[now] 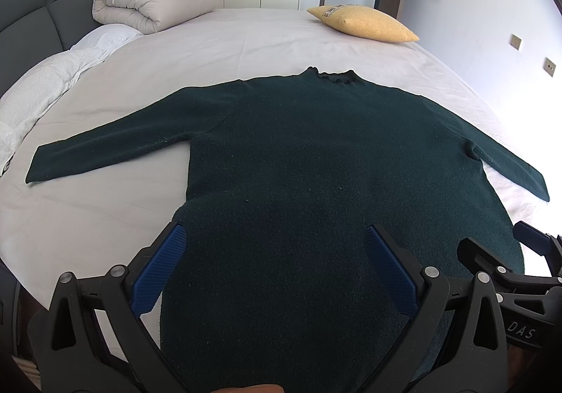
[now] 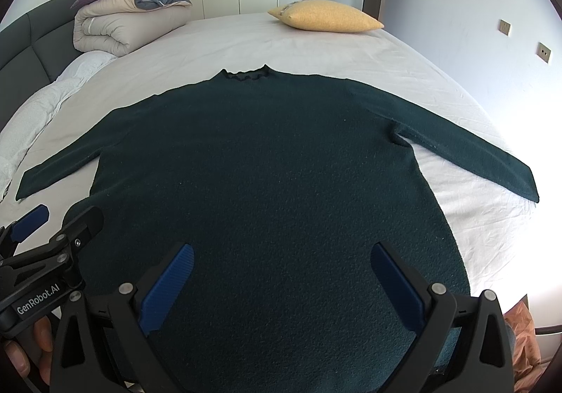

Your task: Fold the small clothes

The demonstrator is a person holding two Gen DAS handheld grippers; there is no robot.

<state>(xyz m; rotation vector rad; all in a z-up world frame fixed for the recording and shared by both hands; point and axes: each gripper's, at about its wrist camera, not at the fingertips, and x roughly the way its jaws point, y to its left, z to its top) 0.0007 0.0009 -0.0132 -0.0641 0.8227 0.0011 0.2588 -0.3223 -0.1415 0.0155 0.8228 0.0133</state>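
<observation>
A dark green knitted sweater (image 1: 316, 161) lies flat mid-frame on the white-sheeted bed (image 1: 228, 38), sleeves spread. The left gripper (image 1: 275, 235) and right gripper (image 2: 282, 252) gape wide at its hem, seemingly hovering.

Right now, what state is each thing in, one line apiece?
Sweater: spread flat on the bed, both sleeves out, unfolded.
Left gripper: open, over the hem, holding nothing.
Right gripper: open, over the hem, holding nothing.
Duvet: folded, stacked by the headboard.
Yellow pillow: lying loose at the far edge.
</observation>
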